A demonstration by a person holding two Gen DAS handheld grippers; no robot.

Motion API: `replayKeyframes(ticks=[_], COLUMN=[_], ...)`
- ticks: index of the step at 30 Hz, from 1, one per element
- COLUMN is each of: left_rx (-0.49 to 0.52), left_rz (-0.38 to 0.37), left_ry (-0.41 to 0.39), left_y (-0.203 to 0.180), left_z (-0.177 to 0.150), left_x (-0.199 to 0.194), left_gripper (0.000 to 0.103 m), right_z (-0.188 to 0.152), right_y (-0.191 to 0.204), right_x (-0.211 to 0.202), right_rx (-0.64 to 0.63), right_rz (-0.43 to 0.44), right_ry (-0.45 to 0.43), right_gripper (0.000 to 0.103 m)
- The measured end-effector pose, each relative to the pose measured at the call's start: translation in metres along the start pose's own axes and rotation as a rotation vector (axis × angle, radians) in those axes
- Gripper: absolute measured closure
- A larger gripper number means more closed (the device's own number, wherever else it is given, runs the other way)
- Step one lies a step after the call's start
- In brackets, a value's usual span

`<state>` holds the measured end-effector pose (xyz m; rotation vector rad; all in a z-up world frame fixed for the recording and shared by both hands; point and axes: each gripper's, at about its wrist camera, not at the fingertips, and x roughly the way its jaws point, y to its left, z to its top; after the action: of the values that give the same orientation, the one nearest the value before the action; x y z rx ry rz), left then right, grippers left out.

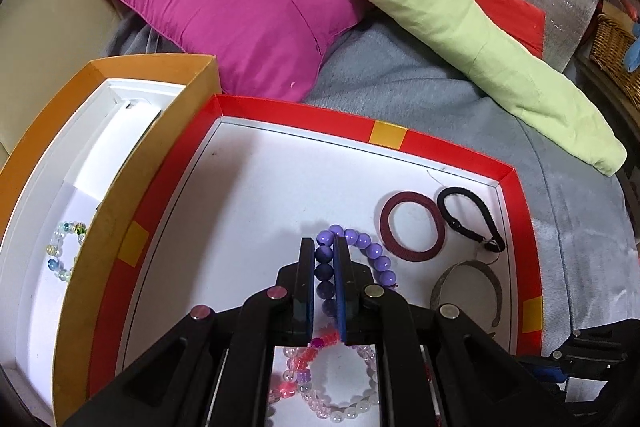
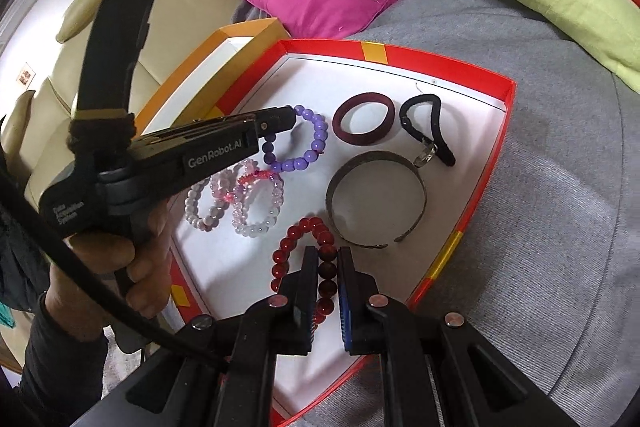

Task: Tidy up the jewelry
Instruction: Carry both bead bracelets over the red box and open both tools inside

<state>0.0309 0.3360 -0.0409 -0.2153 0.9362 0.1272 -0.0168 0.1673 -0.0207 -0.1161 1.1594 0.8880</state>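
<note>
Since both trays sit side by side on the bed, sorting looks like the aim:
Red tray [image 2: 472, 223]: holds most jewelry.
Orange tray [image 1: 132, 195]: left of red tray, one clear-bead bracelet [image 1: 64, 251] inside.
Left gripper [image 1: 324, 247]: your fingers narrowly parted, pinching the purple bracelet [image 1: 370, 251], probably gripped.
Right gripper [image 2: 325, 255]: your fingers slightly wider, straddling the red bracelet [image 2: 298, 239]; contact unclear.
</note>
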Motion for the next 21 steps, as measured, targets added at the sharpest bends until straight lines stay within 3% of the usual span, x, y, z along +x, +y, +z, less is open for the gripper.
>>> replayKeyframes(ticks=[19,21], left_rx=[-0.01,-0.024], left_rz=[0.055,0.061], left_ry=[0.003,0.002], left_y=[0.007,0.009], left_z=[-0.002,-0.001], left_x=[-0.005,-0.01], left_gripper=[0.094,0.086], right_z=[0.003,0.005], right_y=[0.001,-0.001], right_x=[0.003,-0.003], right_rx=[0.01,0.019], right_rz=[-0.026,-0.035], right_ry=[0.025,0.011], right_gripper=[0.09,0.089])
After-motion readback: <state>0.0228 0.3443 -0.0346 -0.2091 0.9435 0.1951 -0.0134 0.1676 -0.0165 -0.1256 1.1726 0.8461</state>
